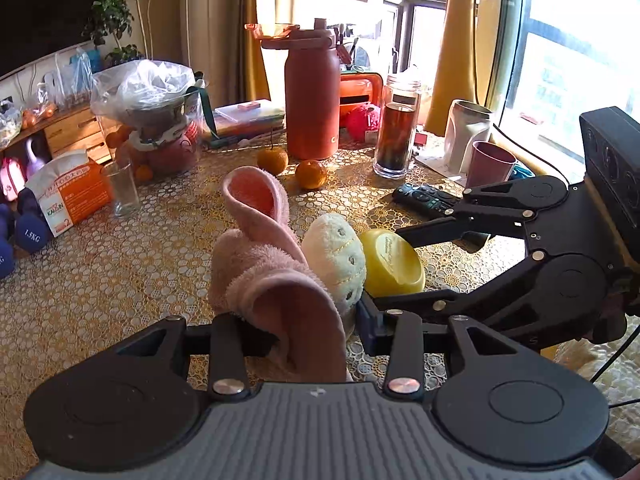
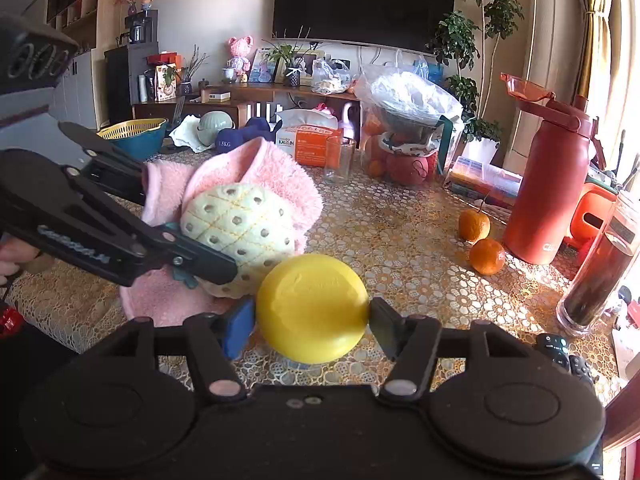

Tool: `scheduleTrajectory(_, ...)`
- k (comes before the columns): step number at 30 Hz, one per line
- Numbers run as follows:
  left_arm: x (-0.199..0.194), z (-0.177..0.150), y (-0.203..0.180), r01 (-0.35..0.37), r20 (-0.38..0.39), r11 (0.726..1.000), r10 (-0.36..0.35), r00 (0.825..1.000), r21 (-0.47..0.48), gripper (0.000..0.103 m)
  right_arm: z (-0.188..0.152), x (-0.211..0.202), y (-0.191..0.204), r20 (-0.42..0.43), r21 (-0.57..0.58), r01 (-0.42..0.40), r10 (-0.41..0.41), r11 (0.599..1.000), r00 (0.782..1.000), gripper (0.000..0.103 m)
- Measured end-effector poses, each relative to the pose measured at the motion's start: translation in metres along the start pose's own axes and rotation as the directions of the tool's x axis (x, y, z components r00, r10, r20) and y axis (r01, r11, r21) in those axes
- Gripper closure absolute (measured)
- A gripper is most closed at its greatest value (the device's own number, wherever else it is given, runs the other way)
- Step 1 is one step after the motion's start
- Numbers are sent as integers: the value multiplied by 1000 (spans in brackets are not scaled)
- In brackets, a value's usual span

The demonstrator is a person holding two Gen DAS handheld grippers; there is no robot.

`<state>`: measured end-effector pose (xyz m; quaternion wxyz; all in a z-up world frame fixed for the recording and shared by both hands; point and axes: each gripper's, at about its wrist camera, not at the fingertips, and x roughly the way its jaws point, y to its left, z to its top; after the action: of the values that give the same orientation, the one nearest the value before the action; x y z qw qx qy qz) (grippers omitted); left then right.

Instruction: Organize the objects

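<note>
Yellow bowl tipped on edge, pinched by right tool; left tool seemingly clamping pink slipper

A home living room: a large black wall-mounted television hangs above a long wooden sideboard, beside a leafy green potted tree and yellow curtains.

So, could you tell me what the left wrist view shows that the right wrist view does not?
Only the left wrist view shows the pink cup and the dented metal cup by the window. Only the right wrist view shows the yellow basket and the pink bear figure. Both show the yellow bowl between the right gripper's fingers, the left gripper on the pink plush, and two oranges.
</note>
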<state>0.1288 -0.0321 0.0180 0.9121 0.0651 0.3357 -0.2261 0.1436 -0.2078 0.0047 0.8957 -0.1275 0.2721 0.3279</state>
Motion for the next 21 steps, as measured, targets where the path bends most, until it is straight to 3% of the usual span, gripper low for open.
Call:
scheduleTrajectory(11,48,-19,21,-62,-91,998,59,994,-30,64,9,12,-16,-27,116,-11,14,993,1000,42)
scheduleTrajectory(21,26,-25,17,-117,-56,993,116,992,-12,64,36,35,-28,-136,244,26,8,969,991,41)
